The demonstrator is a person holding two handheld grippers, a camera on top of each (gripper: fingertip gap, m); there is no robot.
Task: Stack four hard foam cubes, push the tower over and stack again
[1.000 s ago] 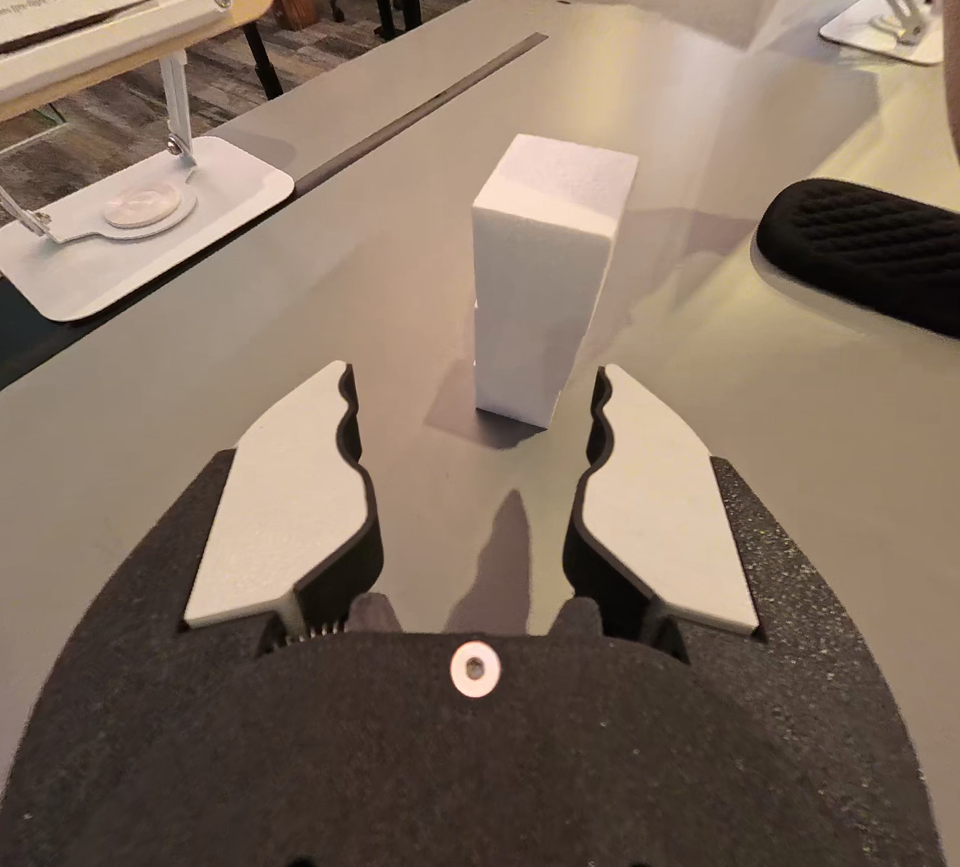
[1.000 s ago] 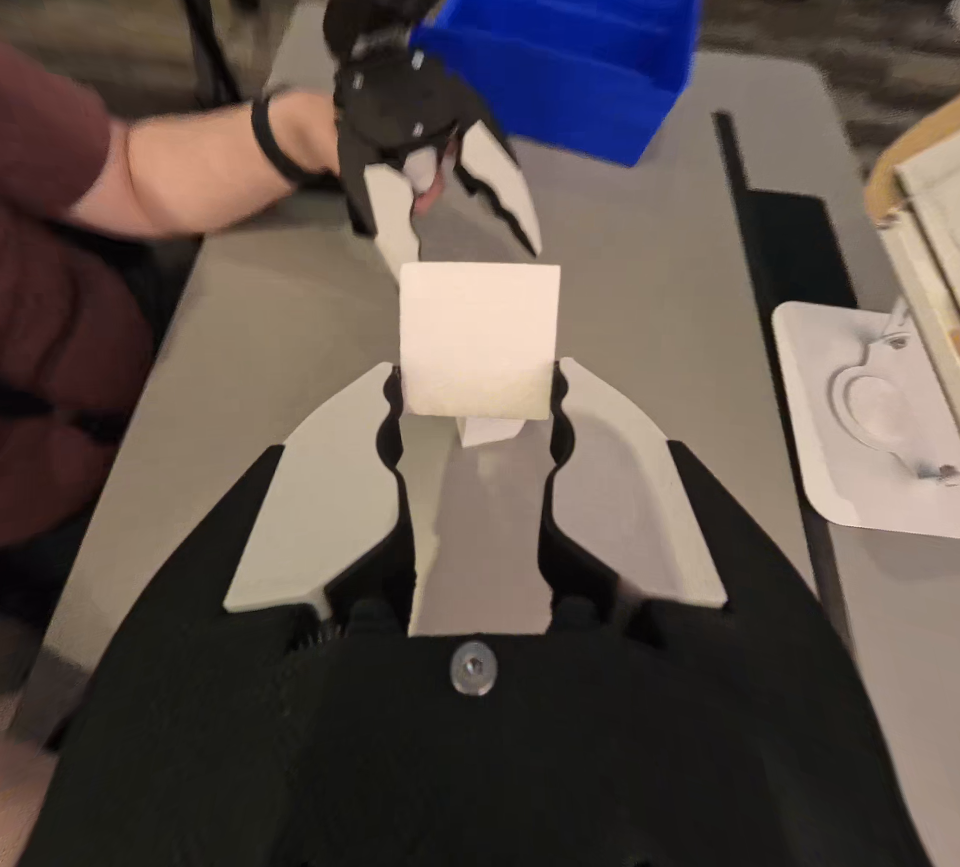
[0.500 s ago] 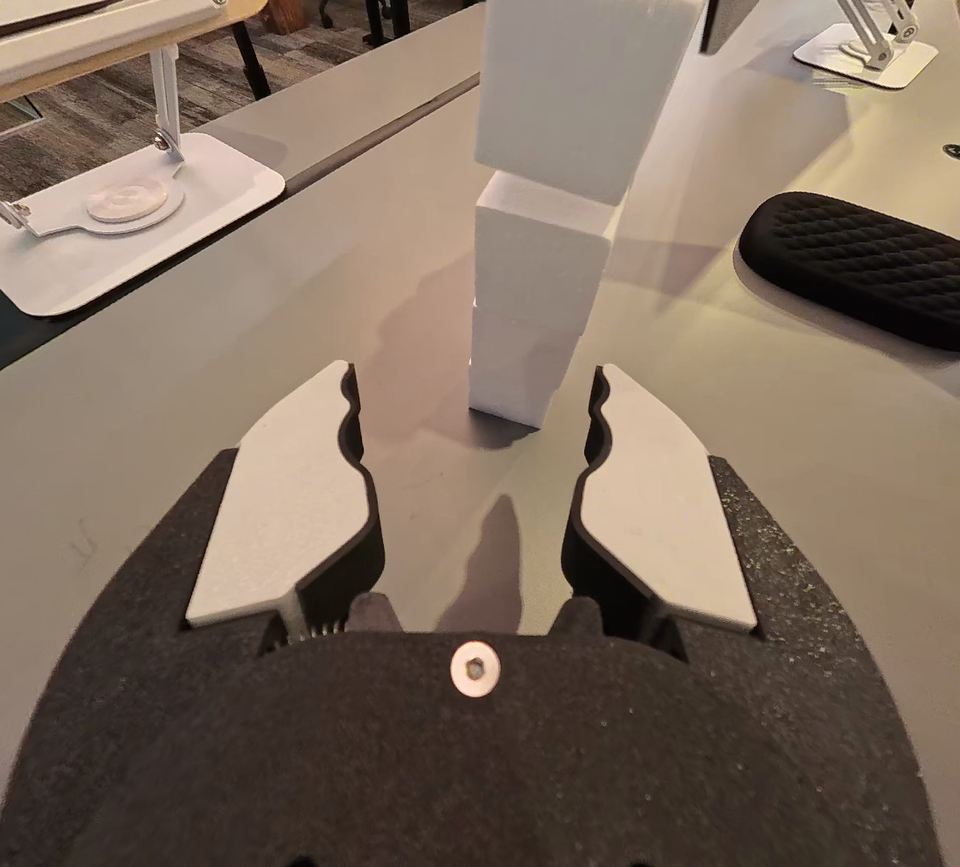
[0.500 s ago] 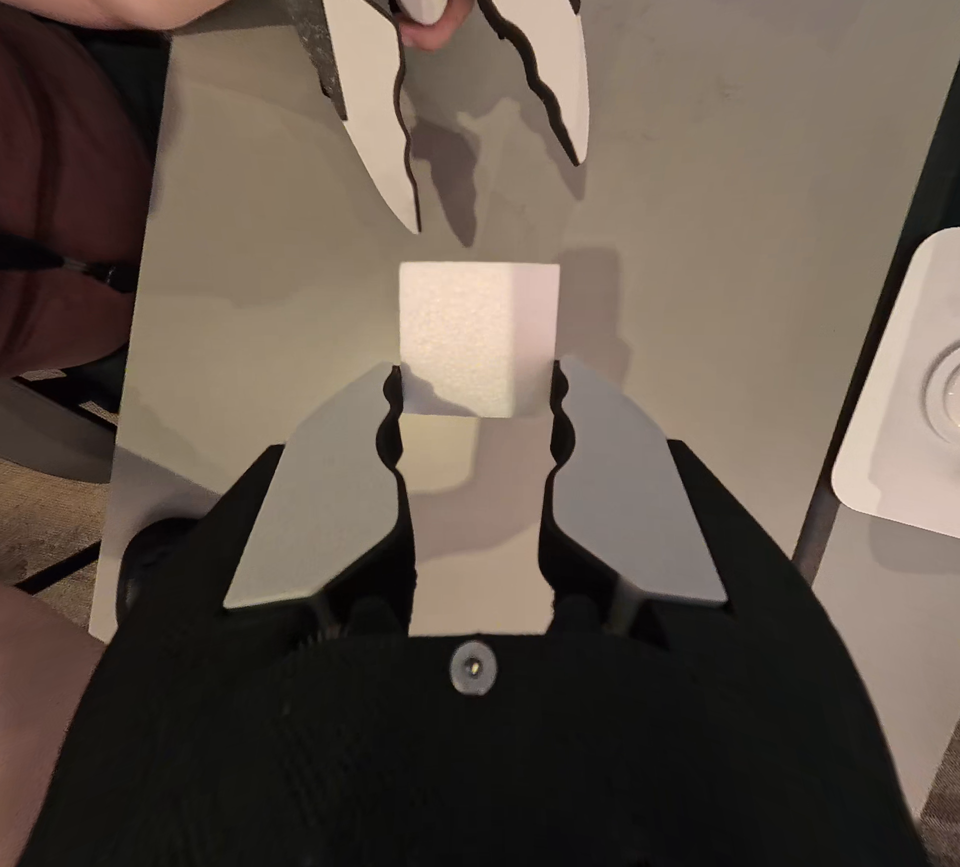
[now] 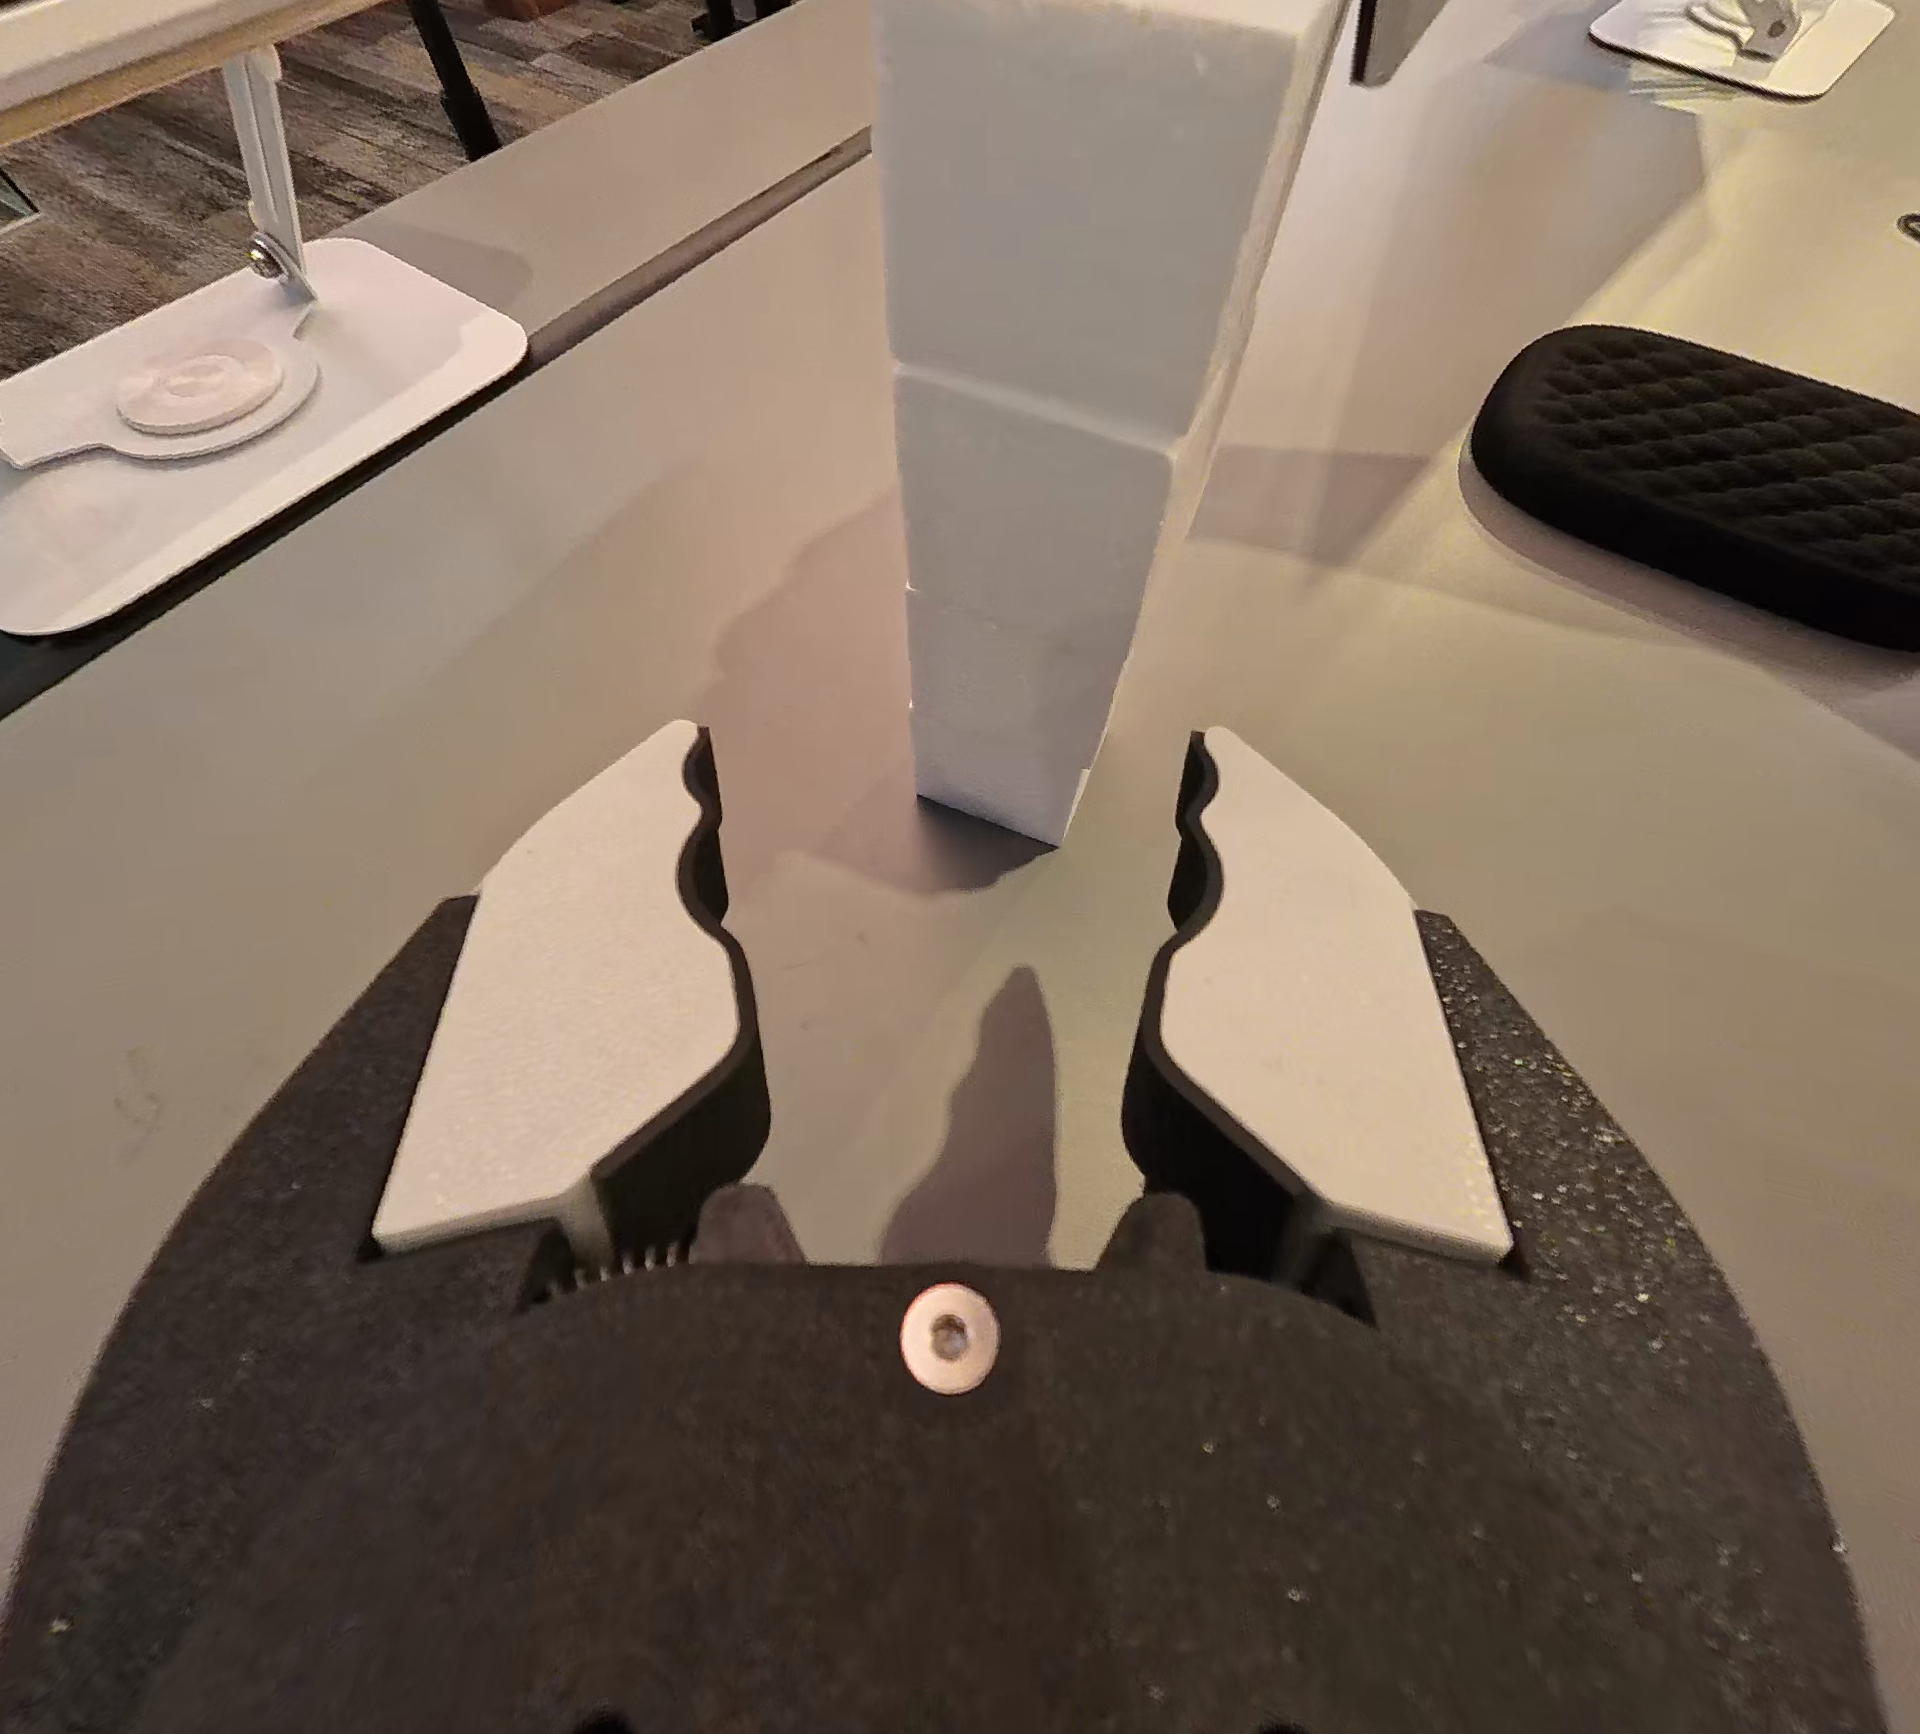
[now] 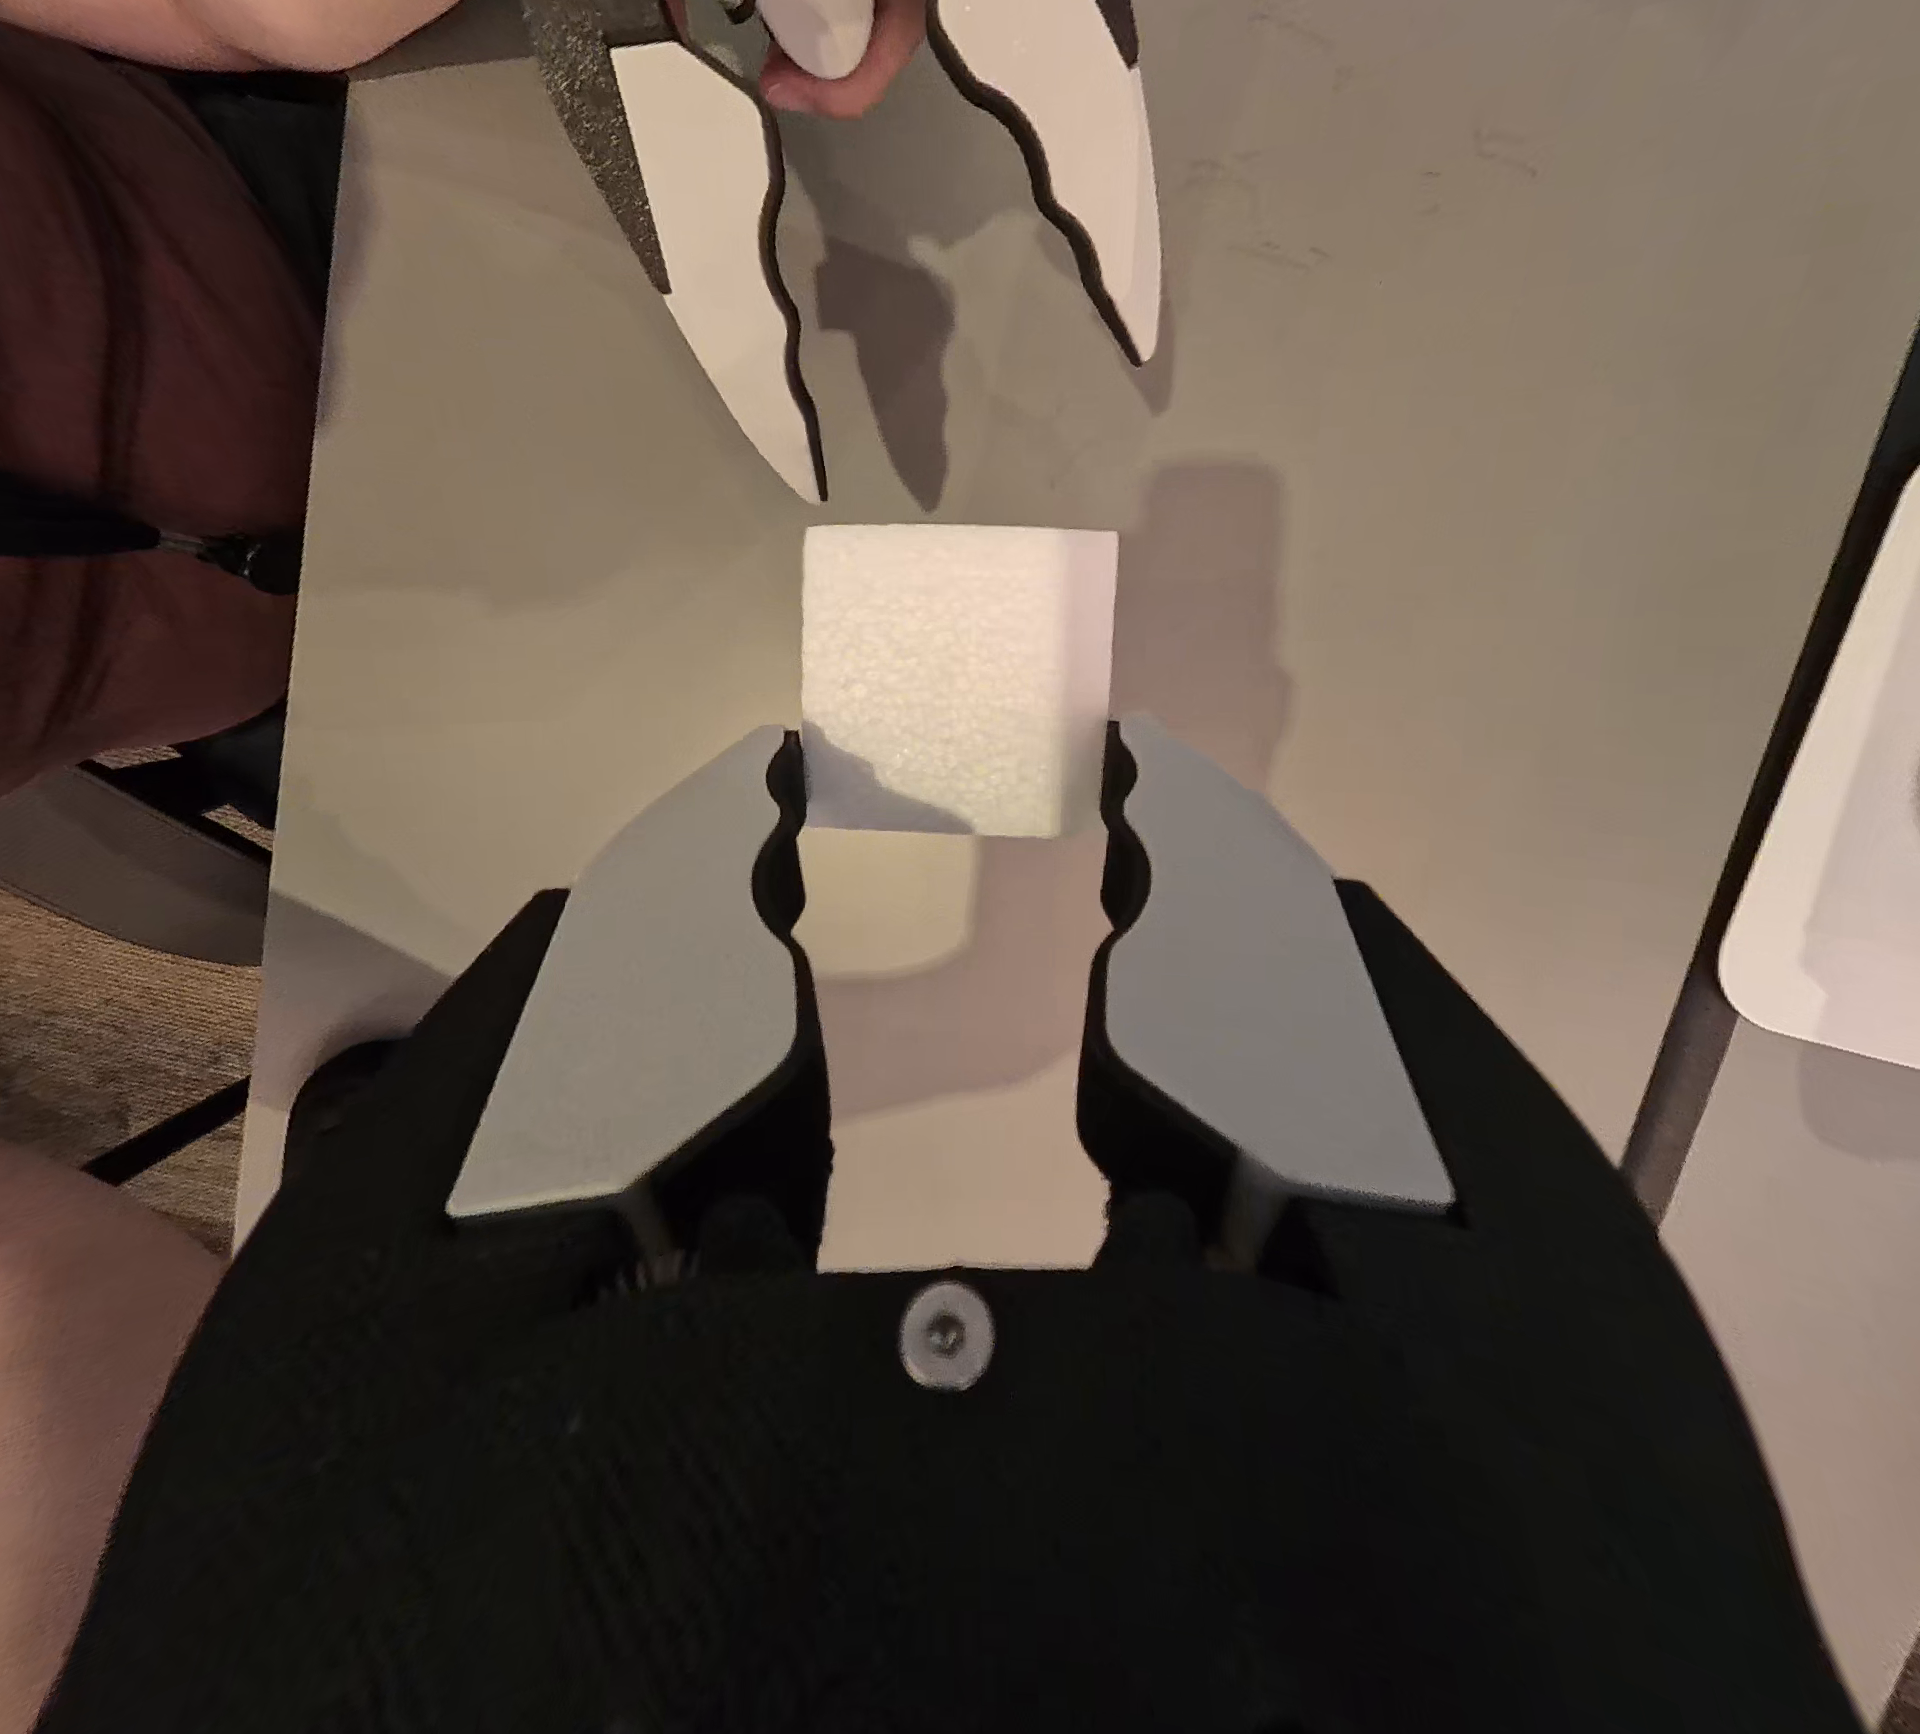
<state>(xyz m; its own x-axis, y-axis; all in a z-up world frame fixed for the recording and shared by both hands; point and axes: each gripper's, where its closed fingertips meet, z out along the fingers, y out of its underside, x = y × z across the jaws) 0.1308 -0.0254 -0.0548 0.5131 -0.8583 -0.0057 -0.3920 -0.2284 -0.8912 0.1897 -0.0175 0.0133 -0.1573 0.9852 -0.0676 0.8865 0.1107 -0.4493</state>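
- Desk: grey matte desk top (image 5: 312, 853) spans everything ahead of and under both sets of jaws; no loose cube visible on it in either view.
- Tower: stack of white hard foam cubes (image 5: 1029, 541) stands dead ahead of the left gripper (image 5: 951, 780), base just beyond its fingertips, clear of them. Three levels countable in the left wrist view.
- Top level: white hard foam cube (image 6: 956, 676) sits between the tips of the right gripper (image 6: 951, 775), seen from above. In the left wrist view its underside looks flush on the level below, slightly overhanging toward the right side.
- Right jaws: clamped on the top cube's two side faces, only the tips engaged; not yet released.
- Left jaws: spread wide, holding nothing, pointed at the tower base, touching nothing.
- Off to the sides: black quilted wrist rest (image 5: 1704, 489) right of the left jaws; white flat stand base (image 5: 208, 437) left of them. Both well apart from the tower.
- Progress, my read: third cube is at placement, seated or nearly so.
- Remaining: let go and back off without dragging it, add the fourth cube (not in view, location unknown), push the tower over, restack.
- Which stacking pass this is: cannot tell.
- Risk: top overhang plus a narrow column means a sloppy release could tip it early.
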